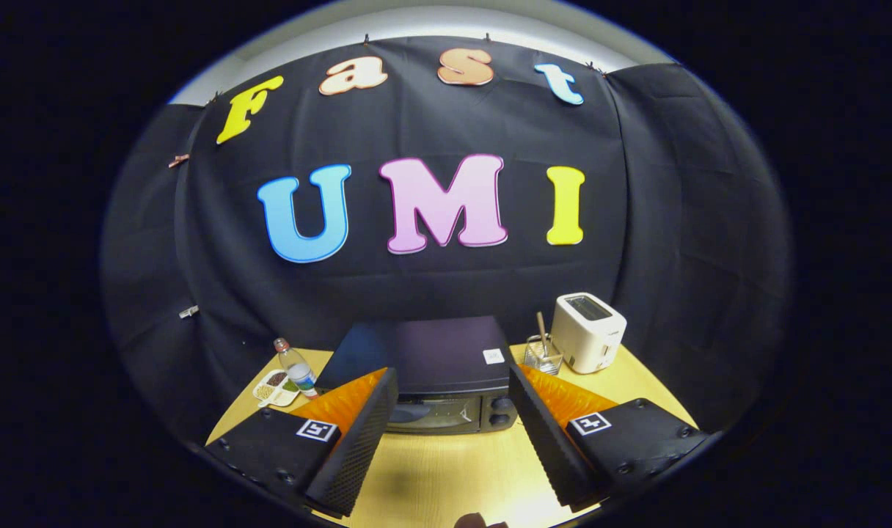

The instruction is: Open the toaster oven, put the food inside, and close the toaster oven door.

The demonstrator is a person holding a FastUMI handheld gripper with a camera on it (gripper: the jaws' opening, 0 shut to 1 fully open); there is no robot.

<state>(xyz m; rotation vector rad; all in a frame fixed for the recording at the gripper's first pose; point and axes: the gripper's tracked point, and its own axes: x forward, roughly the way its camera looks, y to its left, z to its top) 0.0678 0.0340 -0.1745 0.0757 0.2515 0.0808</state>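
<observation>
Two fingers of the gripper (453, 433) are standing wide apart and gripping nothing, framing the toaster oven (446, 381) sitting dead ahead at twelve o'clock with its door looking shut, so any approach is best coming in square and level.

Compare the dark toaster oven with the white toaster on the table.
The toaster oven is dark, wide and low; the toaster is white, narrow and upright. The toaster oven has a glass front door, shut, with knobs beside it; the toaster opens through a slot on top. The toaster oven sits just ahead of the open gripper, framed by its fingers; the toaster stands beyond the right finger, beside a glass. Both rest on the wooden table.
</observation>
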